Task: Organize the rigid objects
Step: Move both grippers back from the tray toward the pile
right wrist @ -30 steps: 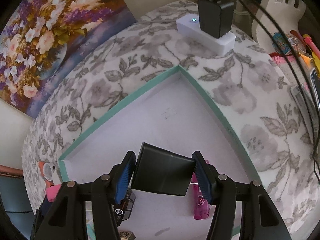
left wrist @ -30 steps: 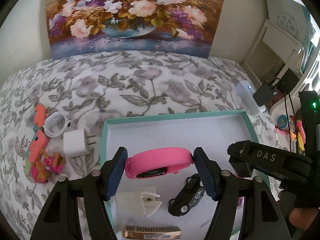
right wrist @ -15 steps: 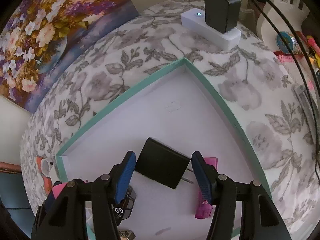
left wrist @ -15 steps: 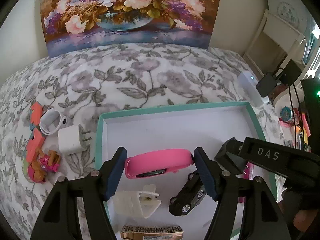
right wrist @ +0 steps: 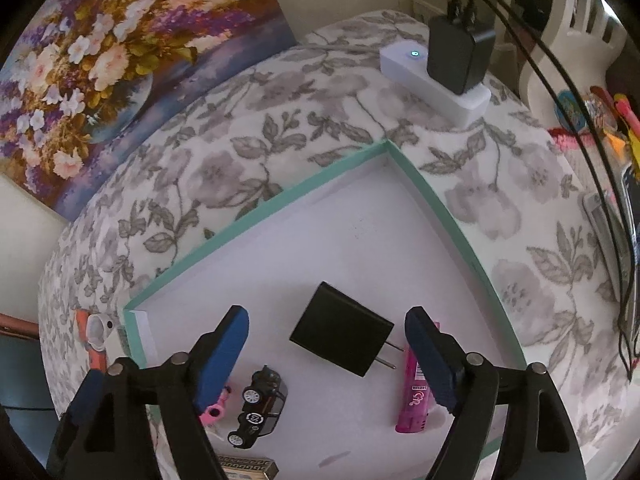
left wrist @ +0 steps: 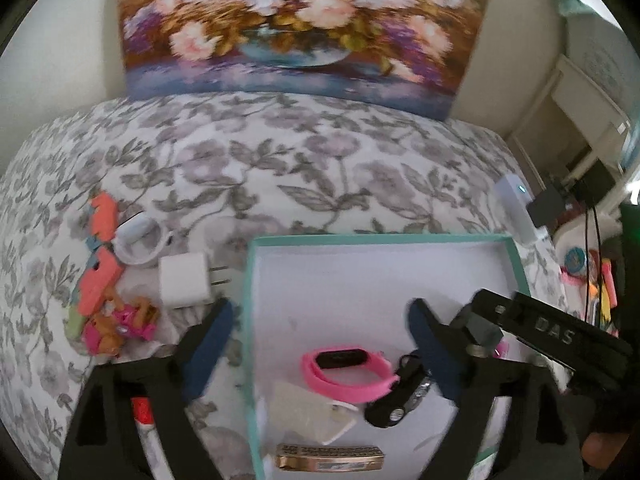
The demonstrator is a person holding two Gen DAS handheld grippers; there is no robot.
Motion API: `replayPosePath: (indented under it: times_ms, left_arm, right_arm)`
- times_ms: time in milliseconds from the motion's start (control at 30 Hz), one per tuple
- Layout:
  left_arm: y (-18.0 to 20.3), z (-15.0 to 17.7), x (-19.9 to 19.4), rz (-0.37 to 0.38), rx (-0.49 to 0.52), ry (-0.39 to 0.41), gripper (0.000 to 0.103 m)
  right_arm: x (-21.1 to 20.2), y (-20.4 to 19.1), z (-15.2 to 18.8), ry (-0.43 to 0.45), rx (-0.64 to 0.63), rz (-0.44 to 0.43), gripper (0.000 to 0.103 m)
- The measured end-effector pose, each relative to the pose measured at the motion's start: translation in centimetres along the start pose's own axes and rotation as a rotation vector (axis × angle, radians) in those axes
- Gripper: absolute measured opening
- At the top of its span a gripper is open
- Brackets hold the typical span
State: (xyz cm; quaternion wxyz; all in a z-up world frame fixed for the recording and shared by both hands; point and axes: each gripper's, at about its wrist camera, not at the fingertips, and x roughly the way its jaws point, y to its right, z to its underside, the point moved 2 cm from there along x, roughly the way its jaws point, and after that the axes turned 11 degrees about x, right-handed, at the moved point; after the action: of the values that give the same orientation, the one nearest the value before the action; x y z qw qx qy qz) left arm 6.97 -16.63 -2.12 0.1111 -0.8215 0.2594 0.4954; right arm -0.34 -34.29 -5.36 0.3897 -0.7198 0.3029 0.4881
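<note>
A teal-rimmed tray (left wrist: 360,238) with a white floor lies on the flowered bedspread. My left gripper (left wrist: 320,350) hangs over its left edge with its jaws opening; the pink band (left wrist: 346,372) lies loose on the tray floor below, touching neither finger. Beside the band are a black toy car (left wrist: 396,396), a white clip (left wrist: 316,408) and a gold bar (left wrist: 330,462). My right gripper (right wrist: 326,360) is also opening above the tray (right wrist: 280,204). The black charger (right wrist: 344,334) lies flat between its fingers, free of both pads. A pink lighter (right wrist: 416,392) rests by the right finger.
Left of the tray on the bedspread lie a white charger (left wrist: 184,282), a white ring-shaped case (left wrist: 140,236), orange pieces (left wrist: 100,264), a pink toy (left wrist: 120,324) and a red-tipped pen (left wrist: 144,420). A white power strip with a black adapter (right wrist: 436,80) sits beyond the tray's far corner.
Both grippers have opened wide. The pink band dropped from the left jaws onto the tray, and the black charger dropped from the right jaws. The left gripper shifted left.
</note>
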Motion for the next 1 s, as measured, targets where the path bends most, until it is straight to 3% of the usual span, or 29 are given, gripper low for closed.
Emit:
replayPosePath:
  times_ms: [133,333,767,1000]
  left_arm:
    - [-2.5,0.1,-0.1,-0.027,-0.084,-0.025,0.095]
    - [-5.8,0.9,0.2,-0.075,-0.225,-0.071,0.096]
    - [-7.8,1.8,-1.2,-0.109,-0.279,-0.112,0.096]
    - [-9.4,2.3,-3.1,-0.127,-0.310,-0.096,0.096]
  right_arm:
    - [-0.7,-0.5,-0.1,0.033,-0.013,0.003,0.103]
    - [-1.3,-0.9,-0.1,0.061,-0.026,-0.002,0.103]
    - [-1.1,-1.5,0.4,0.062,-0.062,0.052,0.103]
    - [-2.6,-4.4,1.9,0.082,-0.151,0.027,0.103]
